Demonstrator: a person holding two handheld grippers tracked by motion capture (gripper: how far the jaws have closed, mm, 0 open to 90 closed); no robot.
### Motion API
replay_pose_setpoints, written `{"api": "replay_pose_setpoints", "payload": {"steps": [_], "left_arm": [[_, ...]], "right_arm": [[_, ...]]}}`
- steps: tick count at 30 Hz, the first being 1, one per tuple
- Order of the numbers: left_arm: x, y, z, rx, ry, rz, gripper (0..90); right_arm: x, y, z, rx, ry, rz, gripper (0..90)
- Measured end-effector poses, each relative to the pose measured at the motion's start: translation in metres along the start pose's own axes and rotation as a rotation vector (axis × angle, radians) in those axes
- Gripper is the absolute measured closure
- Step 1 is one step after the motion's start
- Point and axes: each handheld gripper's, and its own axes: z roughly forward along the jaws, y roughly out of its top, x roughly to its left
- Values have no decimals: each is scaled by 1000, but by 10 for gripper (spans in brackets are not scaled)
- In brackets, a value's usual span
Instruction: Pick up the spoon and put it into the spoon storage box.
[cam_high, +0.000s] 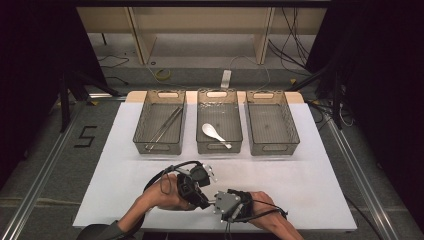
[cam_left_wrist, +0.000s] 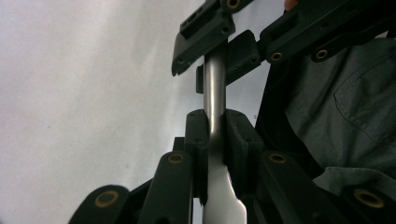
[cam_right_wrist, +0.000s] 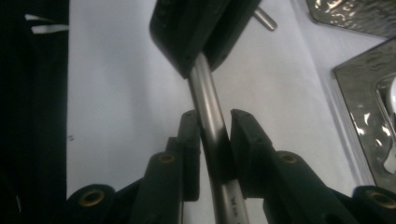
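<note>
A metal utensil (cam_left_wrist: 215, 84) with a round steel handle (cam_right_wrist: 205, 88) is held off the white table between both grippers. My left gripper (cam_left_wrist: 215, 135) is shut on it where the handle widens into a flat part. My right gripper (cam_right_wrist: 212, 126) is shut on the round handle farther along, its pads pressing both sides. In the high view the left gripper (cam_high: 204, 200) and right gripper (cam_high: 217, 202) meet tip to tip near the table's front edge. Which kind of utensil it is I cannot tell.
Three clear bins stand in a row at the back of the white table (cam_high: 310, 185). The left bin (cam_high: 159, 150) holds long metal tongs (cam_high: 165, 125), the middle bin (cam_high: 220, 149) a white spoon (cam_high: 214, 133), the right bin (cam_high: 274, 150) nothing.
</note>
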Motion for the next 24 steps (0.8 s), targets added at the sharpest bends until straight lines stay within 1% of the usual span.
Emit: {"api": "replay_pose_setpoints", "payload": {"steps": [1,2,3,4,5,6,7,8,9,10,11,12,13,14,16,17,18,19,20,21,23,24], "left_arm": [[0,0,-1,-6,-5,1,789],[-1,0,-2,-13,-7,-3,789],[-1,0,-3,-12,-7,-1,787],[-2,0,-3,-15,-2,-6,787],[-1,0,-4,-18,-2,-7,786],[0,0,-5,-15,-5,-15,781],[0,0,-5,-9,-7,-15,776],[-2,0,-6,-15,2,-18,773],[-3,1,-6,-2,15,-6,770],[-4,2,-7,-5,27,-12,762],[-4,2,-8,-15,27,-15,739],[-3,2,-9,-24,29,-15,699],[-2,1,-12,-42,44,-20,655],[-1,1,-16,-65,61,-26,612],[1,-1,-24,-106,78,-37,560],[1,-2,-28,-130,93,-47,519],[2,-4,-31,-145,105,-49,486],[3,-6,-35,-163,120,-53,465],[4,-7,-39,-194,144,-61,436],[6,-9,-42,-237,167,-68,391],[9,-11,-49,-321,216,-91,331],[10,-12,-52,-348,232,-103,310]], "right_arm": [[1,0,0,4,4,-5,773],[3,0,1,1,21,-13,788],[3,0,2,1,21,-29,799],[3,0,2,1,36,-36,803],[4,0,3,-13,32,-23,806],[4,0,2,-15,25,-23,810],[3,0,1,-16,28,-30,814],[3,0,1,-22,32,-29,817],[2,0,0,-22,23,-33,820],[2,1,1,-23,23,-39,824],[2,0,0,-18,26,-32,829],[3,0,1,-10,41,-31,834],[4,0,2,-5,40,-22,838],[3,-2,2,12,44,-44,840],[3,-3,3,13,48,-38,842],[3,-3,2,13,40,-25,842],[2,-3,2,13,42,-18,843],[0,-4,1,26,35,-28,842],[-2,-5,0,30,28,-14,842],[-3,-7,-1,36,20,5,843],[-8,-11,-2,41,2,19,843],[-10,-13,-2,43,-8,24,843]]}}
